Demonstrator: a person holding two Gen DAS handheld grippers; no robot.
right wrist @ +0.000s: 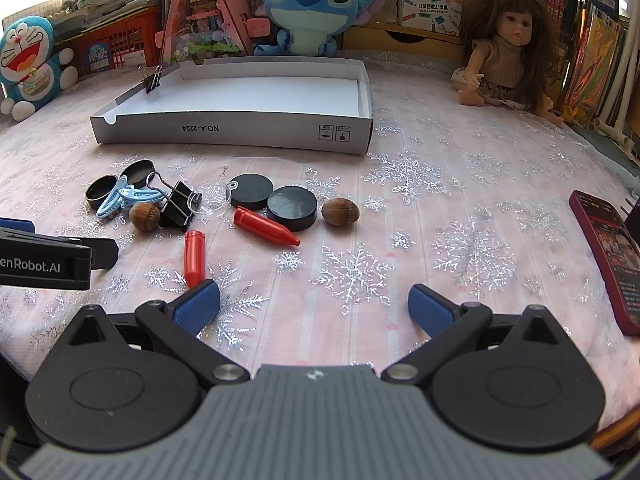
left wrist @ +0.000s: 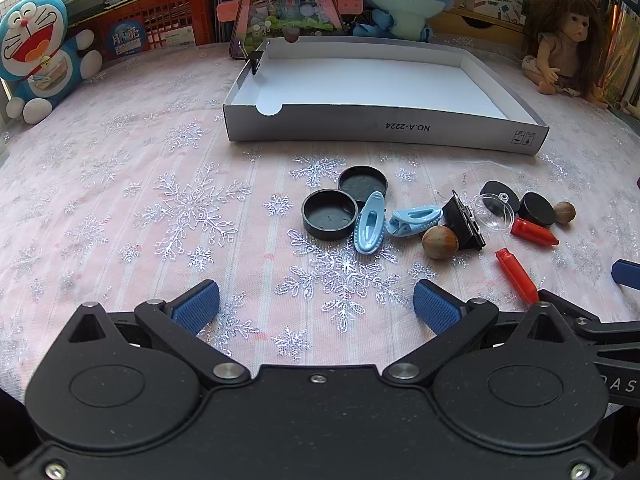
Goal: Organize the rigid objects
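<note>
A shallow white box (left wrist: 384, 126) (right wrist: 232, 132) stands empty on the snowflake cloth, with a binder clip (right wrist: 152, 80) on its far left rim. In front of it lies a cluster: black round caps (left wrist: 329, 219) (right wrist: 292, 207), two light blue clips (left wrist: 370, 229) (right wrist: 132, 197), a black binder clip (left wrist: 464, 222) (right wrist: 178, 206), a clear plastic lid (left wrist: 494, 214) (right wrist: 214, 197), two red bullet-shaped pieces (left wrist: 516, 276) (right wrist: 264, 226) and two brown nuts (left wrist: 439, 242) (right wrist: 340, 211). My left gripper (left wrist: 316, 306) is open and empty, just short of the cluster. My right gripper (right wrist: 314, 306) is open and empty, right of a red piece (right wrist: 194, 258).
A red phone (right wrist: 608, 256) lies at the right. A doll (right wrist: 504, 44), a Stitch plush (right wrist: 308, 8), a Doraemon plush (left wrist: 36, 52), a red crate (left wrist: 156, 20) and books line the back. The left gripper's body (right wrist: 48, 258) shows at the right view's left edge.
</note>
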